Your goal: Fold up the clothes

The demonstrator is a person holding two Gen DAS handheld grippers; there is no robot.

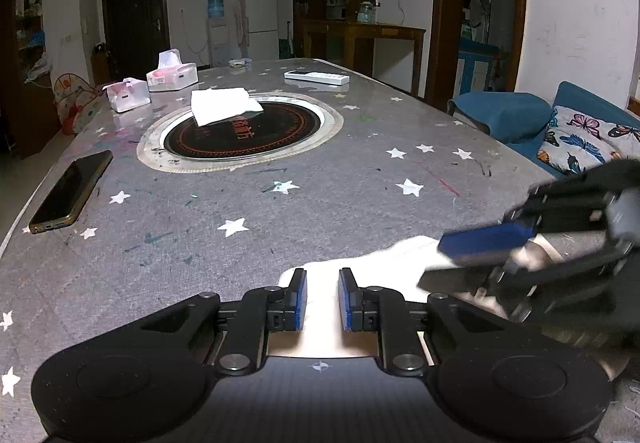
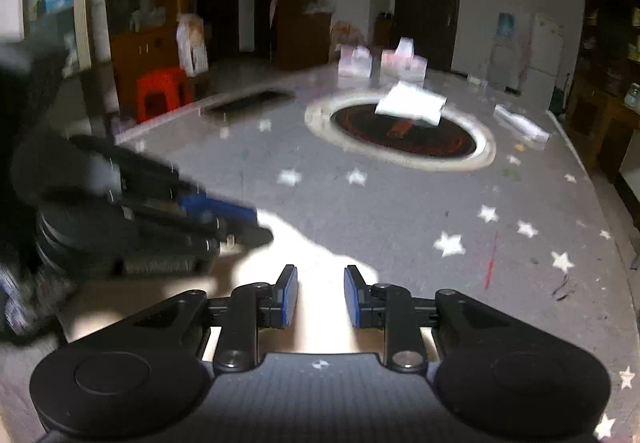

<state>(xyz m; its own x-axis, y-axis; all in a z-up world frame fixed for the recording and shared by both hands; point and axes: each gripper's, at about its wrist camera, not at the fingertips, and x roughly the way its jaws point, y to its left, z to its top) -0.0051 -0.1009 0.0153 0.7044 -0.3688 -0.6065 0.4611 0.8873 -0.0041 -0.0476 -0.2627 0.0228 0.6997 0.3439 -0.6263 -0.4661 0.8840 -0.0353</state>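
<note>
Left tool: the left tool has its two blue pads a little apart over the near edge of the white cloth. The cloth shows in the gap, but the pads do not seem to press it, so I think it is let go.
Right tool: the right tool looks the same, with a small gap between the pads and bright cloth under it, not pinched as far as I can see.
Both together: the two tools sit close, side by side, tipped down at the cloth, likely so each can take one part of the same edge.
Cloth: the white cloth lies flat on the near side of the grey star surface, right under both tools.
Other cloth: a folded white piece rests on the round dark plate in the middle, maybe put there to keep it out of the way.
Around: a phone, two tissue boxes and a remote sit far from the cloth.
Next, I guess: pinch the edge and fold it over.
</note>
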